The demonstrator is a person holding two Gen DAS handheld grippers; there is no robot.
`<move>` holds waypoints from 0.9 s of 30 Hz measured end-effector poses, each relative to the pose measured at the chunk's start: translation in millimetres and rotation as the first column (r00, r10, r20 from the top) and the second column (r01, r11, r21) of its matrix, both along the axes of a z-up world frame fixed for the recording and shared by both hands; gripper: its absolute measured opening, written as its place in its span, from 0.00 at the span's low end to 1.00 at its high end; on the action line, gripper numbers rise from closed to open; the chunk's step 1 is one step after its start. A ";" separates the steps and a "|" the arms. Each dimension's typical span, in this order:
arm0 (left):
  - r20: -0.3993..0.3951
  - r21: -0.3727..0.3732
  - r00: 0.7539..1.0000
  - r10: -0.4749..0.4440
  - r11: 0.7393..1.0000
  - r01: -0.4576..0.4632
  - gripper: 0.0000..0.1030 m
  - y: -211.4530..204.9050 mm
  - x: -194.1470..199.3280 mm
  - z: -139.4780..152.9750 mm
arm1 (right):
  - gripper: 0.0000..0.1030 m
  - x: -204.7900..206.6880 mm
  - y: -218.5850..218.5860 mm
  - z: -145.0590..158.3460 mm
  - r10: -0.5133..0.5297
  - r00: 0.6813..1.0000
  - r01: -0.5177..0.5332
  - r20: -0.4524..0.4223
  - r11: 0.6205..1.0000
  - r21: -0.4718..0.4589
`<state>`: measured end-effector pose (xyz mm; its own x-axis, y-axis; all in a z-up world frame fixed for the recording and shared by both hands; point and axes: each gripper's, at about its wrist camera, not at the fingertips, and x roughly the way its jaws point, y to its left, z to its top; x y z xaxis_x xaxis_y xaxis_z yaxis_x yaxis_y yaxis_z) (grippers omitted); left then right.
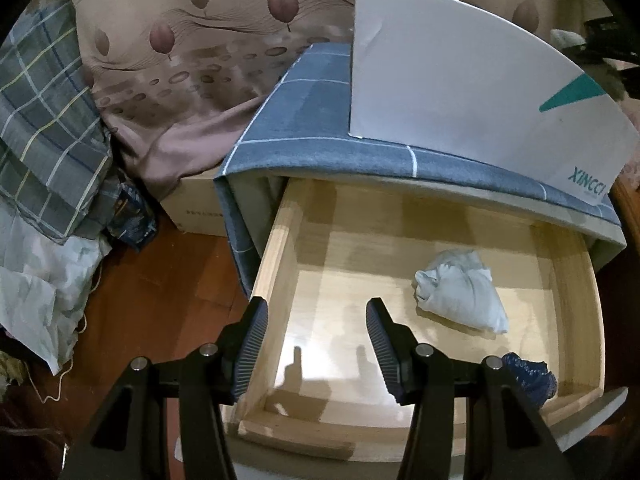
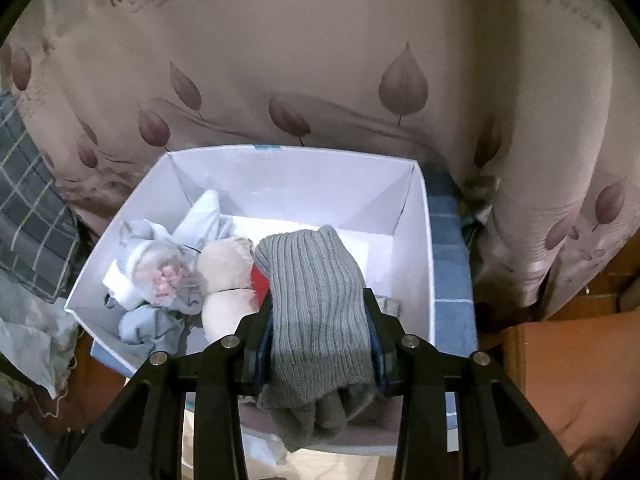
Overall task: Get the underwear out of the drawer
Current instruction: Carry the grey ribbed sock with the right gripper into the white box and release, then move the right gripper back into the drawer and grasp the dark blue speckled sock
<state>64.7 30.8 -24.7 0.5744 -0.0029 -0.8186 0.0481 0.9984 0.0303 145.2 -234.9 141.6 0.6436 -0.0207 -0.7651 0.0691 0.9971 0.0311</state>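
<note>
In the left wrist view the wooden drawer [image 1: 276, 264] stands pulled open. A crumpled pale grey garment [image 1: 460, 296] lies in its right half, and a dark blue piece [image 1: 530, 376] lies at its front right corner. My left gripper [image 1: 316, 340] is open and empty above the drawer's front left part. In the right wrist view my right gripper [image 2: 320, 328] is shut on a grey ribbed garment [image 2: 316, 300] and holds it over the white box [image 2: 424, 240], which holds several small pale garments [image 2: 160, 272].
The white box [image 1: 460, 80] stands on the blue checked cloth [image 1: 304, 112] covering the cabinet top. A leaf-print curtain [image 2: 320, 60] hangs behind. Checked fabric [image 1: 44, 128] and pale cloth are piled at the left over the brown floor [image 1: 160, 300].
</note>
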 end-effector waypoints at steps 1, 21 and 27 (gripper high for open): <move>0.003 0.001 1.000 0.000 1.000 0.000 0.51 -0.2 0.0 0.3 | 0.36 4.6 1.1 -4.2 -0.002 1.000 0.002 -0.012 1.000 -0.007; -0.010 -0.012 1.000 -0.001 1.000 0.000 0.51 2.1 2.9 -3.0 | 0.70 -16.7 12.4 8.4 0.043 0.999 -0.043 0.016 0.999 -0.013; -0.013 -0.019 1.000 0.007 1.000 -0.007 0.51 3.3 2.2 -3.8 | 0.72 -58.7 22.8 27.8 0.122 0.992 -0.122 0.042 0.993 0.002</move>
<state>66.9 34.1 -28.5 0.5641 -0.0150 -0.8256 0.0417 0.9991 0.0103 86.6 -212.1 169.4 0.6721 0.0636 -0.7377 -0.0545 0.9979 0.0363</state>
